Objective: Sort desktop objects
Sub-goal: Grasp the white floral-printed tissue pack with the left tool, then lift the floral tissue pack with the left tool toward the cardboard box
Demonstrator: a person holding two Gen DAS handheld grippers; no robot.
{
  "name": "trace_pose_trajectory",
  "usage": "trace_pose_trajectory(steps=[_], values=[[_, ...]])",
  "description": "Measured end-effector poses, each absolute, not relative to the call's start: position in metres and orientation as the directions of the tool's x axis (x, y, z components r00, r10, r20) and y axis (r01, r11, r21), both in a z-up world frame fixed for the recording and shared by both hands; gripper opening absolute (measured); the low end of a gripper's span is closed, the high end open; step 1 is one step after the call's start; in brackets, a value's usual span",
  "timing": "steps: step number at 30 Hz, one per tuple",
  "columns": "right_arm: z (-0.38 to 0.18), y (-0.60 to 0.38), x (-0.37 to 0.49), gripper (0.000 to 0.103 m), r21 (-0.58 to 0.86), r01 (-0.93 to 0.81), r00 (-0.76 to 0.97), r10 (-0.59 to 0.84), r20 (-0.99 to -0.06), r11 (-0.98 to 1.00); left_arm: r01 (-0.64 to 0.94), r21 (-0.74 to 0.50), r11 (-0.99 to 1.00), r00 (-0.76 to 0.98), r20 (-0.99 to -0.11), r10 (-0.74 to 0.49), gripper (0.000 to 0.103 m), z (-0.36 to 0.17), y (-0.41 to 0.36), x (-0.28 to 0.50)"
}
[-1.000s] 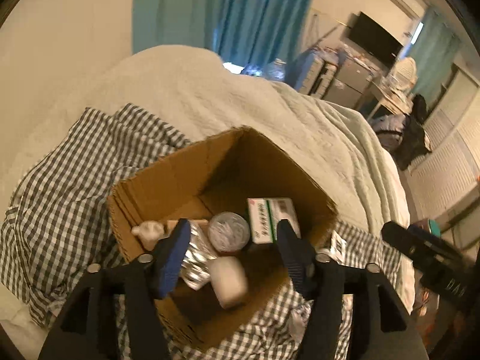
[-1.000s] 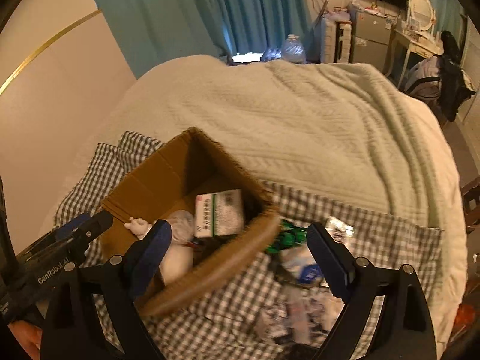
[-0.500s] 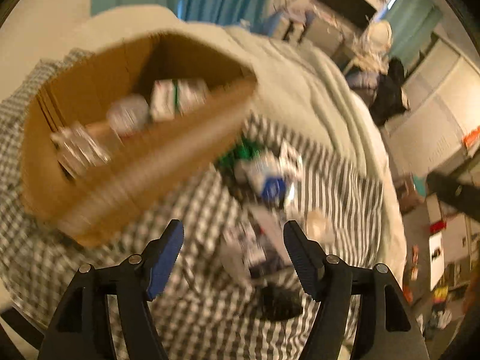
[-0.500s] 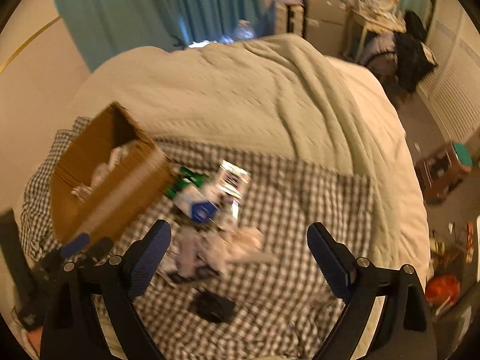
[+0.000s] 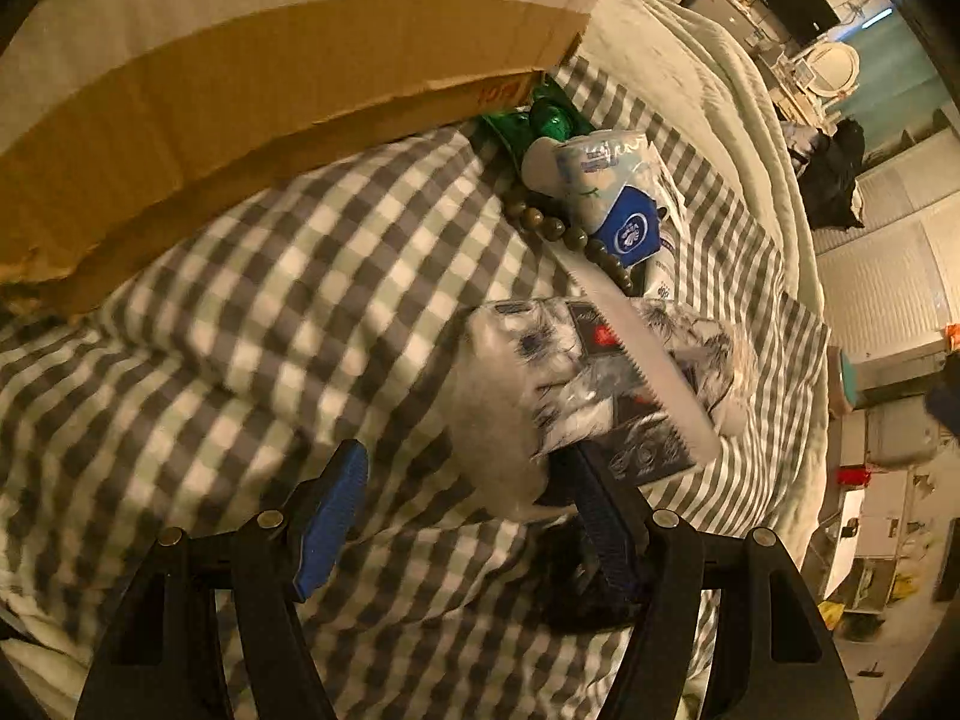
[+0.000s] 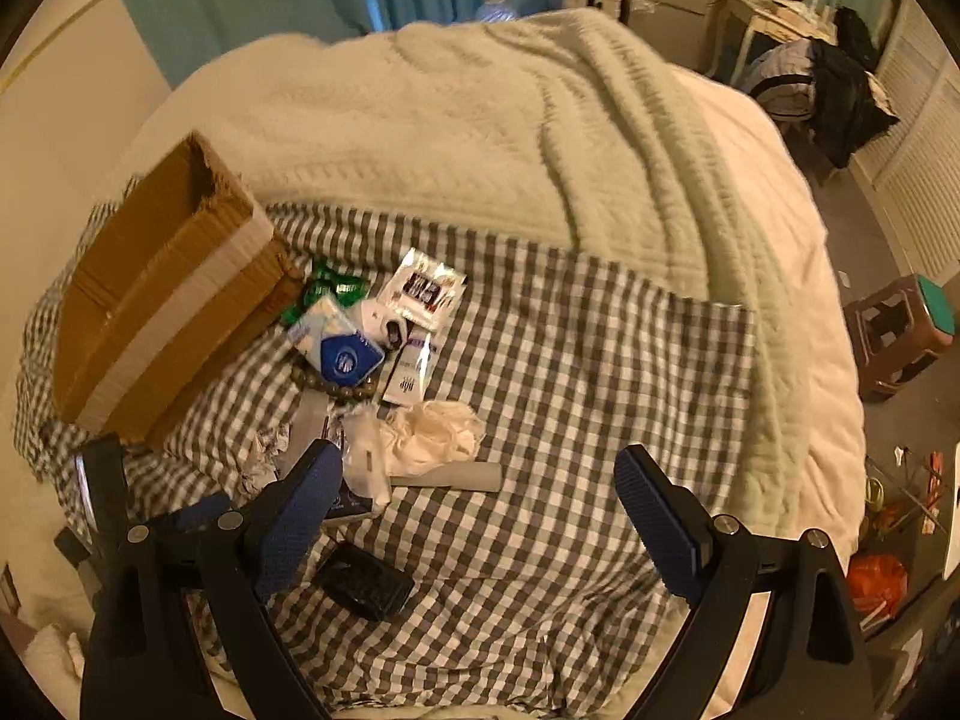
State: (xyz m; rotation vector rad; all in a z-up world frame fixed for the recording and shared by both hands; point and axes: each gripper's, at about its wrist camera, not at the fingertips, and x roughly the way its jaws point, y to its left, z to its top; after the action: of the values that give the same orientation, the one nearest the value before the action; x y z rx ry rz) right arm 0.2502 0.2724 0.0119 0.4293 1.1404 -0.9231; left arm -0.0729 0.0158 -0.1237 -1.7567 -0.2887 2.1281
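Brown cardboard box, grey-white checked cloth, blue-white packet, green wrapper

Wide-open right hand-held gripper above checked cloth, perhaps beside clutter

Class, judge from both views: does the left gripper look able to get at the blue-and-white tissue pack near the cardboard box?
Probably not directly. The left gripper is open, but a crumpled patterned packet and a bead string lie between it and the tissue pack, so it would have to come over them.
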Motion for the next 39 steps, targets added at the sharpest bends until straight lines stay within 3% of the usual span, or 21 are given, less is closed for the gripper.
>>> trace_pose_trajectory(steps=[4, 5, 6, 7, 9, 12, 22, 27, 32, 39], values=[[-0.017, 0.273, 0.266, 0.092, -0.232, 0.741, 0.046, -0.393, -0.918, 0.630, -0.189, -0.442, -0.877, -0.147, -0.870, 0.470, 0.071, -0.123, 0.039, -0.073], [-0.021, 0.274, 0.269, 0.092, -0.252, 0.724, 0.034, -0.398, -0.917, 0.642, -0.210, -0.442, -0.872, -0.152, -0.866, 0.476, 0.065, -0.122, 0.045, -0.072], [-0.024, 0.274, 0.271, 0.092, -0.264, 0.713, 0.026, -0.400, -0.916, 0.650, -0.235, -0.444, -0.865, -0.156, -0.861, 0.484, 0.039, -0.121, 0.050, -0.071], [-0.026, 0.274, 0.274, 0.092, -0.274, 0.702, 0.019, -0.402, -0.915, 0.657, -0.254, -0.451, -0.856, -0.151, -0.856, 0.495, 0.026, -0.120, 0.055, -0.071], [-0.028, 0.272, 0.280, 0.092, -0.285, 0.691, 0.013, -0.405, -0.914, 0.665, -0.253, -0.472, -0.845, -0.140, -0.846, 0.514, 0.015, -0.121, 0.059, -0.073], [-0.025, 0.269, 0.289, 0.092, -0.274, 0.694, 0.025, -0.403, -0.915, 0.666, -0.242, -0.502, -0.830, -0.152, -0.826, 0.543, 0.013, -0.114, 0.053, -0.075], [-0.012, 0.283, 0.315, 0.092, -0.266, 0.698, 0.046, -0.413, -0.910, 0.664, -0.307, -0.423, -0.853, -0.186, -0.852, 0.489, 0.012, -0.066, 0.012, -0.066], [-0.001, 0.298, 0.322, 0.092, -0.178, 0.731, 0.116, -0.377, -0.919, 0.658, -0.282, -0.393, -0.875, -0.245, -0.852, 0.462, 0.012, -0.032, -0.029, -0.073], [-0.011, 0.304, 0.321, 0.093, -0.097, 0.775, 0.143, -0.323, -0.936, 0.625, -0.269, -0.305, -0.914, -0.347, -0.854, 0.387, 0.012, -0.007, -0.053, -0.072], [-0.040, 0.303, 0.333, 0.092, -0.066, 0.811, 0.114, -0.268, -0.957, 0.581, -0.127, -0.211, -0.969, -0.396, -0.885, 0.245, 0.012, -0.026, -0.066, -0.074]])
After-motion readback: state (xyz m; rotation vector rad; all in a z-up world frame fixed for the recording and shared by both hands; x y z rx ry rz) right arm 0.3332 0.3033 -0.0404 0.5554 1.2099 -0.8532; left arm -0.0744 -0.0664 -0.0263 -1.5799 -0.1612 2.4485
